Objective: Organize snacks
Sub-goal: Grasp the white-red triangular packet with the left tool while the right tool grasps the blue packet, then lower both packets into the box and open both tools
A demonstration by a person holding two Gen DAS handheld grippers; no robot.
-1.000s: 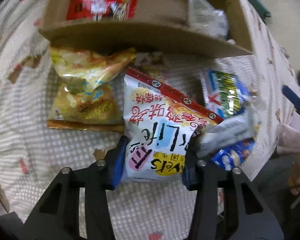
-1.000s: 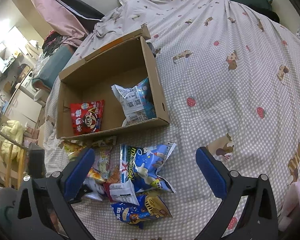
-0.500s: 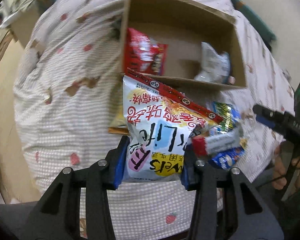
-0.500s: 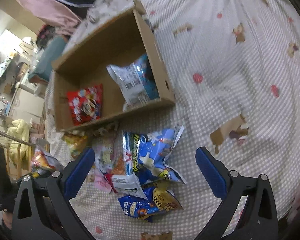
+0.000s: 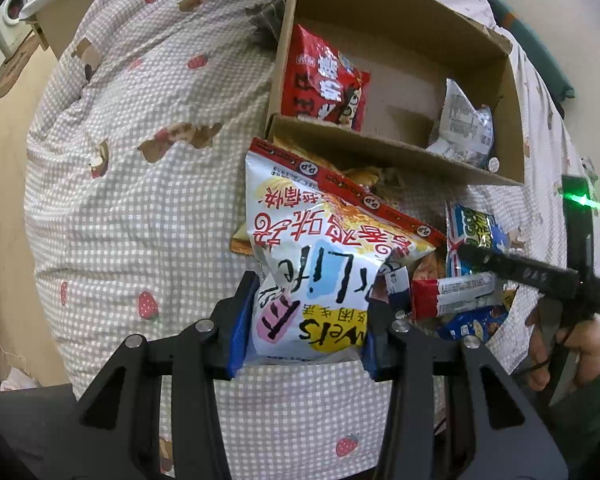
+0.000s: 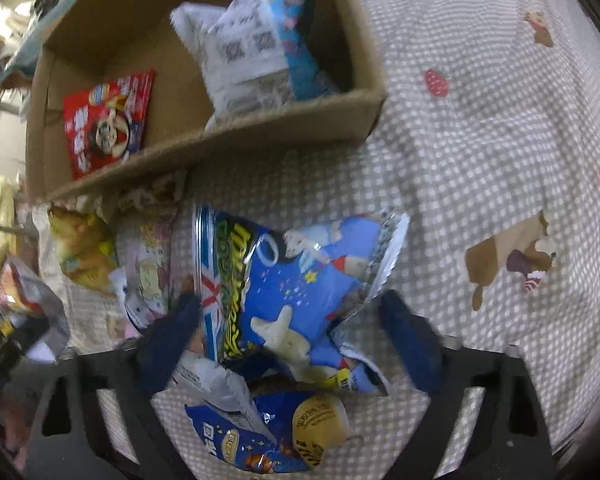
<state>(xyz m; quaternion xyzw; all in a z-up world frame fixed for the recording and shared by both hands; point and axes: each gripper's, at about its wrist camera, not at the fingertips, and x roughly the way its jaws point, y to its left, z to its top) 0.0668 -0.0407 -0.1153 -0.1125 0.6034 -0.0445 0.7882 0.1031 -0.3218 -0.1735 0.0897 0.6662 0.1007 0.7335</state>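
My left gripper point(image 5: 310, 320) is shut on the lower end of a white snack bag point(image 5: 324, 248) with a red top strip, held up over the bedspread in front of the cardboard box point(image 5: 380, 148). My right gripper point(image 6: 292, 320) points down over the pile of snacks. Its jaws are closing around a blue bag point(image 6: 300, 288); the left pad is at the bag's edge and the right pad stands just clear. Inside the box point(image 6: 260, 132) lie a red bag point(image 6: 108, 120) and a white and blue bag point(image 6: 256, 52).
Beside the blue bag lie a yellow bag point(image 6: 84, 248), a pale pink bag point(image 6: 148, 264) and a small dark blue bag point(image 6: 260, 432). The checked bedspread point(image 6: 480, 140) stretches right of the box. A hand point(image 5: 572, 344) grips the other tool's handle. The bed edge drops off at left.
The left gripper has lifted the white bag off the pile and drawn back. The right gripper has dropped down onto the pile and its jaws have narrowed around the blue bag.
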